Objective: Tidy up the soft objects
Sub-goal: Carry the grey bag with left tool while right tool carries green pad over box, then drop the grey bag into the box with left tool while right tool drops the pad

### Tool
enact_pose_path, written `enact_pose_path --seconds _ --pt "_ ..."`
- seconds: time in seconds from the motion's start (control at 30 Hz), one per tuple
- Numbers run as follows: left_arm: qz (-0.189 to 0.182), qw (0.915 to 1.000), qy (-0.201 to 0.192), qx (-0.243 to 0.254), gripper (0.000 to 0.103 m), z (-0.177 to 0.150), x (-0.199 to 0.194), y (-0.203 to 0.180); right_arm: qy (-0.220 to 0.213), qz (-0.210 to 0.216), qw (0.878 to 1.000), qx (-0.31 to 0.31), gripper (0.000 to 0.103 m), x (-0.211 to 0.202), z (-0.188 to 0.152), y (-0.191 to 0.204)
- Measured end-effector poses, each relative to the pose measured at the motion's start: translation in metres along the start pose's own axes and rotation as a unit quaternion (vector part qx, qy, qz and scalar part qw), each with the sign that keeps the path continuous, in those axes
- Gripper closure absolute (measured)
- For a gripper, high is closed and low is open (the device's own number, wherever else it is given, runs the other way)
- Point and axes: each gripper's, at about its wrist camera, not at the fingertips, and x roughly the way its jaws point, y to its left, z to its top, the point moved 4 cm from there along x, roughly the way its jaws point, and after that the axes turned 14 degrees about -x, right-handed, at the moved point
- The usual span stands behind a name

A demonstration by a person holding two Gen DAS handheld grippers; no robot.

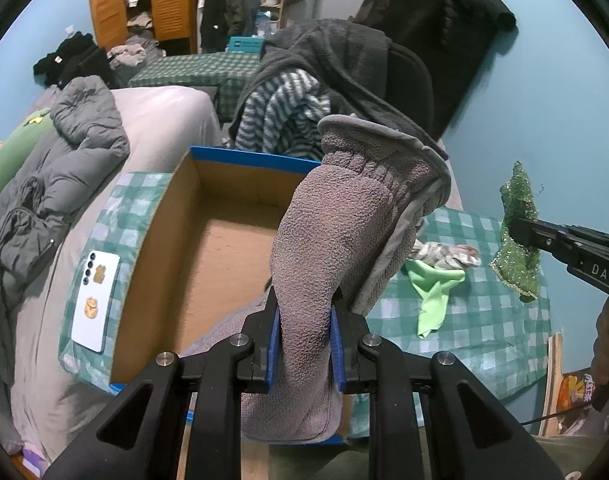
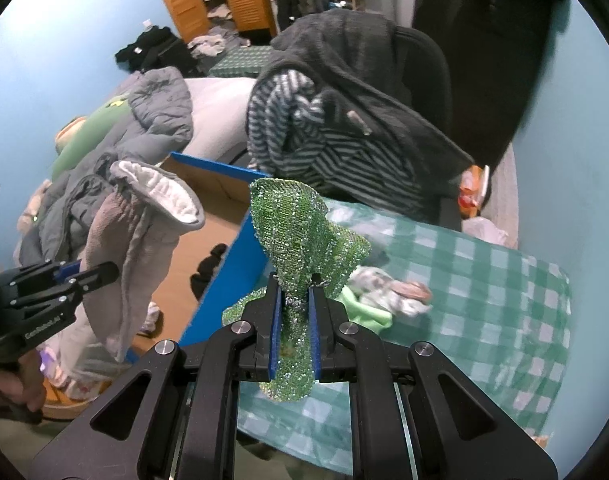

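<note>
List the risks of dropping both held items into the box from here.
1. The grey fleece mitten hangs long from the left gripper; its cuff may drape over the cardboard box rim.
2. The green sequin cloth in the right gripper hangs over the checked cloth, outside the box, so it could miss.

Both wrist views steep-down, close, sharing box.

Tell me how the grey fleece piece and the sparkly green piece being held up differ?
The grey fleece piece is matte, thick and bulky; the green sequined piece glitters and looks thinner and smaller. The grey one hangs over the cardboard box, the green over the checked cloth. Each is pinched in a hand-held gripper.
</note>
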Motion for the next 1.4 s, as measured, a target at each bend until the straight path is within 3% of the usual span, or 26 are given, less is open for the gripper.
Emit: enact_pose_path --seconds 0.33,1.03,1.1,1.23,1.4 --pt "0.009 0.9992 0.022 -0.031 0.082 0.01 0.023 0.04 0.002 0.019 0.999 -0.03 0.093 0.021 0.025 0.032" --pt "0.051 0.9946 0.086 -0.028 0.076 0.007 0.087 0.083 0.031 0.065 0.996 -0.058 0.093 0.076 0.054 0.09" --pt "0.052 0.9946 0.085 -0.029 0.075 0.007 0.089 0.085 0.035 0.069 0.995 -0.064 0.093 0.082 0.055 0.096" --pt "0.055 0.9946 0.081 -0.033 0.057 0.009 0.087 0.09 0.042 0.077 0.994 -0.071 0.093 0.093 0.057 0.106" --pt "0.058 0.995 0.073 -0.037 0.057 0.009 0.077 0.099 0.056 0.088 0.992 -0.076 0.093 0.11 0.056 0.117"
